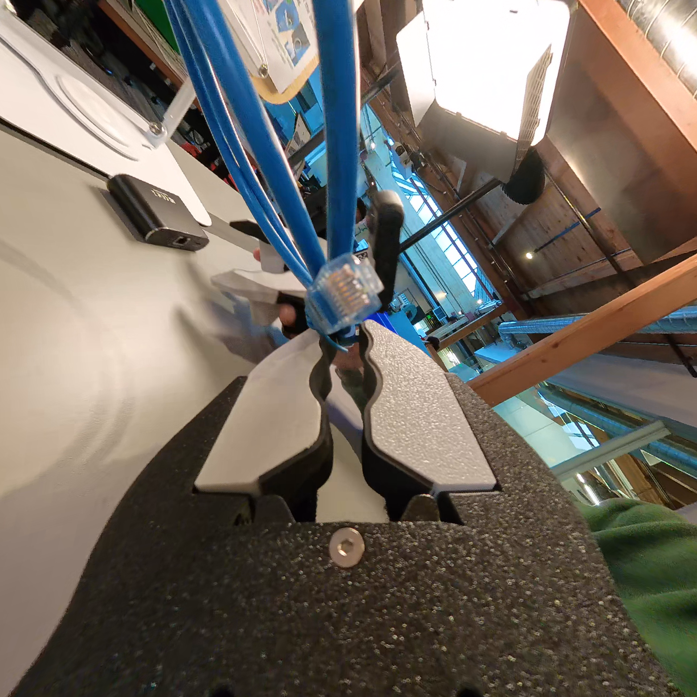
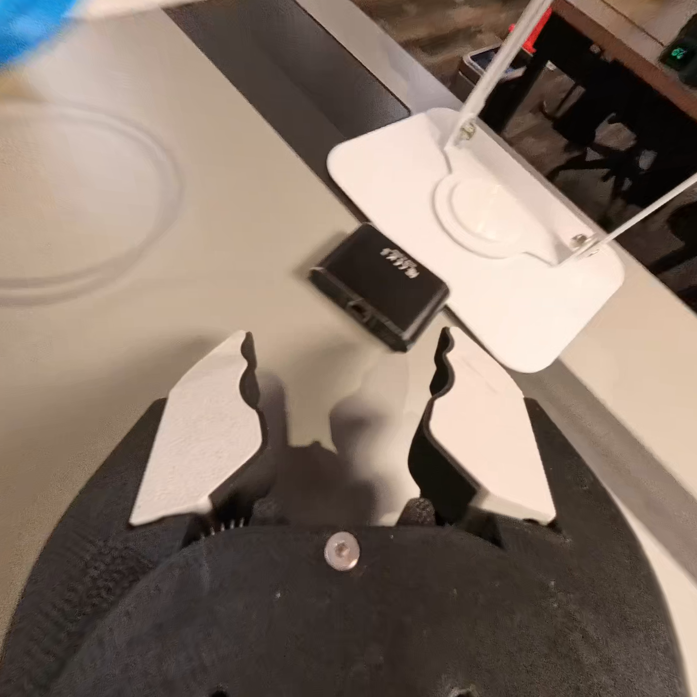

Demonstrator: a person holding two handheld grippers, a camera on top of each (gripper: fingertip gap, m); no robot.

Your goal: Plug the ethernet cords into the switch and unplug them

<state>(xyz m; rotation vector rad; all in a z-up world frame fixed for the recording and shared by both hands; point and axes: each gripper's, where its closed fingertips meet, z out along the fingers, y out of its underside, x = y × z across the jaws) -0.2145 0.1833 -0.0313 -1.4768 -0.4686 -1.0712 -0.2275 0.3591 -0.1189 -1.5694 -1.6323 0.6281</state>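
In the left wrist view, the left gripper (image 1: 345,335) has its fingers (image 1: 407,381) drawn narrow and clamped on a bundle of blue ethernet cords (image 1: 241,124) just behind a clear plug (image 1: 345,292). The plug stands proud of the fingertips with its gold contacts facing the camera, and the cords fan away upward out of frame. The switch (image 1: 154,213) — a small black box — lies flat on the pale surface (image 1: 75,339), well apart from the plug and off to the left of it, one port showing on its near end face. The plug's long axis does not line up with that port, so, as I judge it, the cord would need turning and carrying across before it could go in. The other gripper shows blurred beyond the plug, between it and the switch.

In the right wrist view, the right gripper (image 2: 349,335) has its fingers (image 2: 211,415) spread wide and holds nothing. The switch (image 2: 381,286) sits just ahead of the fingertips and slightly right of centre, its port end turned toward the camera, its long axis slanting up-left to down-right. A white stand base (image 2: 396,177) lies just beside it on the far side. This right hand is plainly the nearer of the two to the switch — well placed, I judge, to steady the box.
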